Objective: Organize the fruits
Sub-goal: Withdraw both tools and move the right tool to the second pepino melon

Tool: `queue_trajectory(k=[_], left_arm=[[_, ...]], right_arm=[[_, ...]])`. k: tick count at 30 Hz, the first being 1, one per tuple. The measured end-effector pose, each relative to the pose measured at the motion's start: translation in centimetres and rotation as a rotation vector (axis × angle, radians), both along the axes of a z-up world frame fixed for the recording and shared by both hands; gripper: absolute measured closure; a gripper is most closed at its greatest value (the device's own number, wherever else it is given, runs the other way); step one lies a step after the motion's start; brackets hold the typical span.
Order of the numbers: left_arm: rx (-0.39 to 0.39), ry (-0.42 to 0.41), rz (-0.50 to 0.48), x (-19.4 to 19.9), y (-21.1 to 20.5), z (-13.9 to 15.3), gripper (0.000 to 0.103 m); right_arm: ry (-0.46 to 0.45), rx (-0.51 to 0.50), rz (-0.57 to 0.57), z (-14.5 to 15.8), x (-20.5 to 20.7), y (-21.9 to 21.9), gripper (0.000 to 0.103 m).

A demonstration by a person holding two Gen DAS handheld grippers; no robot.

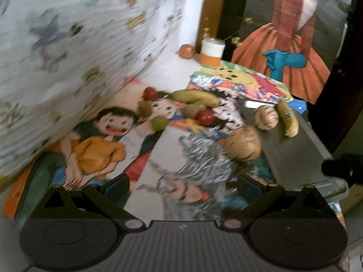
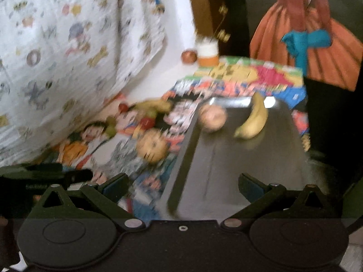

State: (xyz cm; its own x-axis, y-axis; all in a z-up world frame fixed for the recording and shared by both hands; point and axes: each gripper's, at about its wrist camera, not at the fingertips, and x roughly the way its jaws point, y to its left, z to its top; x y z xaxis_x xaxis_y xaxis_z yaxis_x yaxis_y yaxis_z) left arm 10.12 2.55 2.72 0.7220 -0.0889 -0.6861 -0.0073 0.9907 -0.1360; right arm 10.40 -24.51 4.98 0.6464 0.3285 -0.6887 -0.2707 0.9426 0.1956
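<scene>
Two fruits are lying on the grey tray [image 2: 238,158]: one banana [image 2: 253,119] and one round tan melon [image 2: 212,117]. A second tan melon [image 1: 242,146] is sitting just beside it on the cartoon cloth [image 1: 163,149]. Farther off are lying two red apples [image 1: 204,117], another banana [image 1: 195,97] and several green fruits [image 1: 158,122]. The left gripper [image 1: 181,188] and right gripper [image 2: 182,187] are both gaping wide, holding nothing.
</scene>
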Motion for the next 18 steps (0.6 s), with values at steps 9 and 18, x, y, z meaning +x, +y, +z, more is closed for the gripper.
queue_trajectory(k=[9,18], left_arm=[[0.026,0.042,0.043,-0.2,2.4,-1.1,0.0],[0.083,0.042,0.054,1.0,4.3,-1.4,0.0]], right_arm=[[0.086,-0.049,0.144,-0.9,0.3,4.1,0.001],[0.067,-0.109,0.216,-0.9,3.0,6.8,0.001]])
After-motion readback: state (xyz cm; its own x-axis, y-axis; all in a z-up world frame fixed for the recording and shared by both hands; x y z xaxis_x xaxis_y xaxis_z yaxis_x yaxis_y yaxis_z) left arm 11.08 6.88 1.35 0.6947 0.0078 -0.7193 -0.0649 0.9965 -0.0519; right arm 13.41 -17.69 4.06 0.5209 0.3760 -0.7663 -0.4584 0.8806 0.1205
